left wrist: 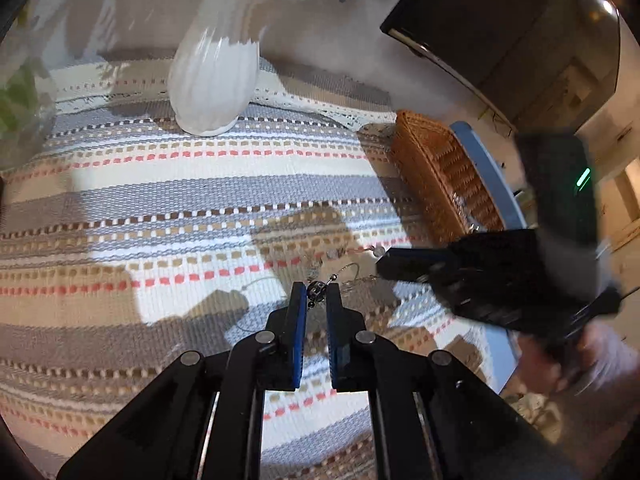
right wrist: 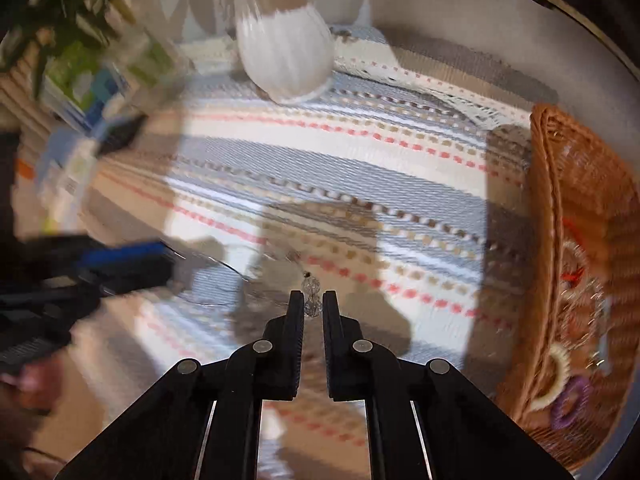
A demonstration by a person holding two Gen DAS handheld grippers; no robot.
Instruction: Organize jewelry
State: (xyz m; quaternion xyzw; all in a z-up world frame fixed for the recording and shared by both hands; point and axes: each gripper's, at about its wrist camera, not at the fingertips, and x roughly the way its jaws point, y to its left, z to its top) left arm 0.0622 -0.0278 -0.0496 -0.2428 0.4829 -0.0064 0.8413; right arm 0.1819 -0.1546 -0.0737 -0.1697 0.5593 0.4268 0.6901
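My left gripper (left wrist: 316, 294) is shut on a dark bead of a thin wire necklace (left wrist: 344, 272) and holds it just above the striped cloth (left wrist: 168, 200). My right gripper (right wrist: 313, 302) is shut on clear crystal beads (right wrist: 312, 300) at the necklace's other end; the wire (right wrist: 224, 266) trails left toward the left gripper (right wrist: 120, 264). In the left wrist view the right gripper (left wrist: 404, 266) is at the right, blurred. A wicker basket (right wrist: 552, 240) at the right holds several jewelry pieces, among them a purple ring (right wrist: 568, 400) and a cream one (right wrist: 556, 376).
A white ribbed vase (left wrist: 214, 76) with blue flowers stands at the back of the cloth. The wicker basket (left wrist: 436, 172) lies along the right edge beside a blue-edged board (left wrist: 488, 176). A green plant (right wrist: 68, 8) and boxes stand at the far left.
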